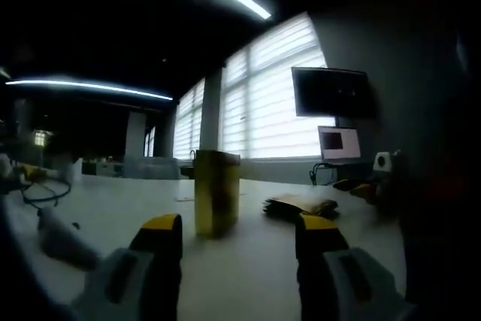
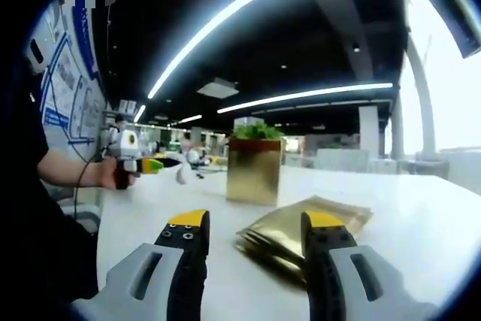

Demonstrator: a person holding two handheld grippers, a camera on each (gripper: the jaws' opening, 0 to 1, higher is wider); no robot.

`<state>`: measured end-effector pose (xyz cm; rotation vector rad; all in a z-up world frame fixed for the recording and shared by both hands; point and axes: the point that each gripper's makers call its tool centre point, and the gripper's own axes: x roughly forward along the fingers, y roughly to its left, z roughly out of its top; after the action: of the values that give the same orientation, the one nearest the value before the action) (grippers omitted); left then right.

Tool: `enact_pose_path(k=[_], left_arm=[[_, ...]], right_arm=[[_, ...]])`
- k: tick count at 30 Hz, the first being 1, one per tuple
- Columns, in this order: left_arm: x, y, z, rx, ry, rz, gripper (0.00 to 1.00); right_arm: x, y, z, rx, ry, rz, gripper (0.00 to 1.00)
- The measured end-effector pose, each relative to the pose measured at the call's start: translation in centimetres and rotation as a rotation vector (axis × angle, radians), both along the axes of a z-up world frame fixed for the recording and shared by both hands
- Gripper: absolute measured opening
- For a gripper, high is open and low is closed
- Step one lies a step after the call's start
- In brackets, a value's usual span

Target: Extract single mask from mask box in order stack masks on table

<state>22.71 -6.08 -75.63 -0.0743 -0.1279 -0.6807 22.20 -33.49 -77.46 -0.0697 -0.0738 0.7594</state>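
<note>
A tall gold mask box (image 1: 216, 193) stands upright on the white table (image 1: 248, 268), just beyond my left gripper (image 1: 239, 231), which is open with nothing between its yellow-tipped jaws. A low stack of gold mask packets (image 1: 301, 206) lies to the right of the box. In the right gripper view the same box (image 2: 255, 171) stands further back, with green leaves showing above its top. The packet stack (image 2: 301, 231) lies just ahead of my right gripper (image 2: 255, 223), which is open and empty. A person's hand holds the left gripper (image 2: 146, 165) at the left of that view.
A dark monitor (image 1: 331, 92) and a small lit screen (image 1: 338, 143) stand at the far right by the bright windows. Cables (image 1: 41, 193) and a white object (image 1: 64, 234) lie on the table's left side. The person's dark sleeve (image 2: 45, 201) is close on the left.
</note>
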Motion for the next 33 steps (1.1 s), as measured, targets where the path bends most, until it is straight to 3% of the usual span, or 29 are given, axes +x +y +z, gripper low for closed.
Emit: enact_pose_path(k=[21, 33], left_arm=[[-0.1, -0.2, 0.1, 0.012, -0.022, -0.013, 0.61], [0.0, 0.3, 0.4, -0.018, -0.026, -0.015, 0.63]], right_arm=[[-0.4, 0.4, 0.1, -0.011, -0.013, 0.014, 0.45], [-0.5, 0.5, -0.3, -0.004, 0.019, 0.016, 0.45]])
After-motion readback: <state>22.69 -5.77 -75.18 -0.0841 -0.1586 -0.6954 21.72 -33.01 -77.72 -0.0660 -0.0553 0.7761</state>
